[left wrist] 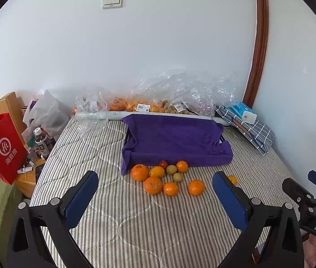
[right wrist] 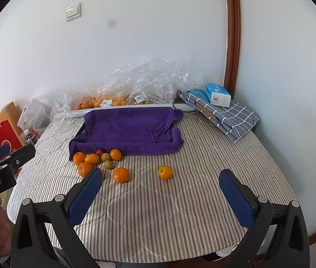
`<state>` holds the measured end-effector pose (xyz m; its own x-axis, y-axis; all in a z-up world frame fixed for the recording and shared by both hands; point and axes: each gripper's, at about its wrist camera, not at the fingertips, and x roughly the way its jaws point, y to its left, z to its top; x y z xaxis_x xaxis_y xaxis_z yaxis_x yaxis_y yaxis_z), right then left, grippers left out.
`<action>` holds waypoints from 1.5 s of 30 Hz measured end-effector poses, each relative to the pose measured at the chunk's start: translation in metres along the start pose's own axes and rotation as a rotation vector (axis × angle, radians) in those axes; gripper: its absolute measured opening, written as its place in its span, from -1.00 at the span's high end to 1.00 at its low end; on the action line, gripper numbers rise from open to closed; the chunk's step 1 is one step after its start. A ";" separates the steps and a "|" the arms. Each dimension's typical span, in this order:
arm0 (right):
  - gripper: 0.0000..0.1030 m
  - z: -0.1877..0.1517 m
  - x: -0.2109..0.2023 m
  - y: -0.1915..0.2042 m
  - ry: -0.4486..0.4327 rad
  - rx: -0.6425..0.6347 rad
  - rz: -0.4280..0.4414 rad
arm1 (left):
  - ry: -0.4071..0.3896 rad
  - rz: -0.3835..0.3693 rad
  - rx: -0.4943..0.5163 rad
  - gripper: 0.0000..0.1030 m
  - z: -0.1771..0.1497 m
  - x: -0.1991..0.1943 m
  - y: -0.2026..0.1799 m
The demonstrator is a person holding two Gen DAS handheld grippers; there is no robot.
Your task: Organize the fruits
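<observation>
A tray lined with a purple towel (left wrist: 175, 140) (right wrist: 128, 131) stands on the striped tabletop. In front of it lies a cluster of oranges (left wrist: 153, 185) (right wrist: 121, 174), two green-brown fruits (left wrist: 171, 169) (right wrist: 106, 156) and a small red fruit (left wrist: 163, 163) (right wrist: 100, 151). One orange (right wrist: 165, 172) lies apart to the right; in the left wrist view it (left wrist: 232, 179) peeks from behind a finger. My left gripper (left wrist: 155, 196) is open and empty, hovering before the cluster. My right gripper (right wrist: 161, 194) is open and empty, before the lone orange.
Clear plastic bags of fruit (left wrist: 149, 105) (right wrist: 122, 96) lie against the wall behind the tray. A checked cloth (right wrist: 227, 114) with a tissue pack (right wrist: 217, 95) sits back right. A red paper bag (left wrist: 2, 147) and bottles (left wrist: 42, 140) stand left of the table.
</observation>
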<state>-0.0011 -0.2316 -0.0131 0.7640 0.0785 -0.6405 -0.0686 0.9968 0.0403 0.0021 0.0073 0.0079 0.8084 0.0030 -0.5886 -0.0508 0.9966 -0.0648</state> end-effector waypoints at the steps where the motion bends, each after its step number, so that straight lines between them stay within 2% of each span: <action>1: -0.99 0.000 0.000 -0.001 -0.002 0.002 0.004 | -0.001 0.002 -0.001 -0.99 0.000 0.000 0.000; 33: -1.00 0.001 0.008 0.005 0.013 -0.004 -0.005 | -0.016 0.002 -0.010 -0.99 0.004 0.002 0.005; 42: -0.99 0.005 0.023 0.007 0.001 -0.018 0.007 | -0.010 0.028 -0.026 -0.99 0.007 0.020 0.016; 45: -0.99 0.007 0.035 0.004 0.010 -0.023 -0.019 | 0.004 0.035 -0.035 -0.99 0.007 0.034 0.023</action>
<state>0.0298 -0.2244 -0.0302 0.7588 0.0592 -0.6486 -0.0691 0.9976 0.0101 0.0324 0.0307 -0.0078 0.8034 0.0377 -0.5942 -0.0996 0.9924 -0.0717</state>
